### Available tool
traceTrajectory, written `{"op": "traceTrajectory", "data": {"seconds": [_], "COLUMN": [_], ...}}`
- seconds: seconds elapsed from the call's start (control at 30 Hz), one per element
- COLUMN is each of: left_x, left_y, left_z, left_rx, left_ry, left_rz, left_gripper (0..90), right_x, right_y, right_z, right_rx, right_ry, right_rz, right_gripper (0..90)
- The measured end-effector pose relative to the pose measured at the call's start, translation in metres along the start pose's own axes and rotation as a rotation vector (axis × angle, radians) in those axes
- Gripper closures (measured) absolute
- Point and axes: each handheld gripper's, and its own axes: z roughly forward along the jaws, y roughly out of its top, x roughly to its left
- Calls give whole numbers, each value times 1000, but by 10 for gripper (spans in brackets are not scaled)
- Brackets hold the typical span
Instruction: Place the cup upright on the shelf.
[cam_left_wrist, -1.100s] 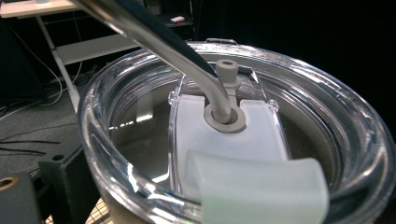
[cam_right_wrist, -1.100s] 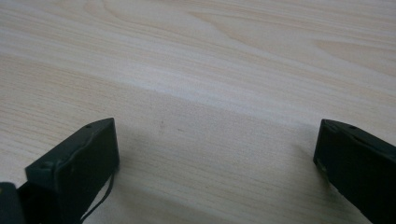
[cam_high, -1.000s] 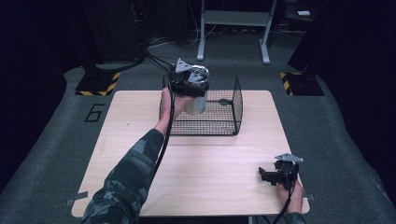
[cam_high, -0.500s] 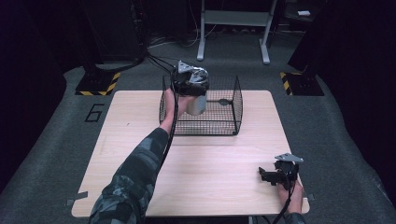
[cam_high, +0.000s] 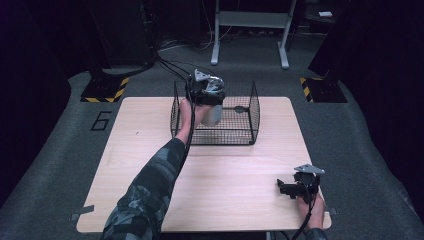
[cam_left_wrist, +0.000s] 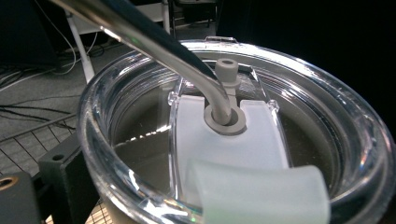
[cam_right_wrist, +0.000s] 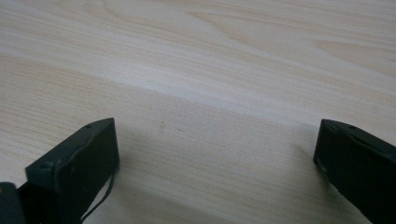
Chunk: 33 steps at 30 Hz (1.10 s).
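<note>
Little has moved since 1 s ago: tumbler (cam_high: 212, 114) w/ clear lid (cam_left_wrist: 233, 140) and bent metal straw (cam_left_wrist: 154, 42) stays held up over the wire basket (cam_high: 250, 117) at the surface's (cam_high: 150, 150) far edge, gripped by left gripper (cam_high: 204, 90); fingers closed on its body. Right gripper (cam_high: 292, 187) rests near the front right corner, well apart, fingers (cam_right_wrist: 74, 163) spread wide, holding nothing.

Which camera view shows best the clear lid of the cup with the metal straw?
The left gripper view: the clear lid appears close up, with the metal straw passing through its grey ring. In the high view the cup is small, at the wire basket, its lid hidden under the left claw.
</note>
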Motion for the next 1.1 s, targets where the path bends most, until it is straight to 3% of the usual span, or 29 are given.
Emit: {"op": "traceTrajectory", "data": {"seconds": [0.43, 1.1], "left_x": [-4, -3], "left_y": [-18, -34], "left_z": [19, 33], "left_rx": [45, 85], "left_ry": [-3, 1], "left_rz": [-19, -47], "left_gripper": [33, 33], "right_x": [0, 0], "right_y": [0, 0], "right_z": [0, 0], "right_rx": [1, 1], "right_ry": [-1, 1], "right_rz": [5, 3], "right_gripper": [0, 0]}}
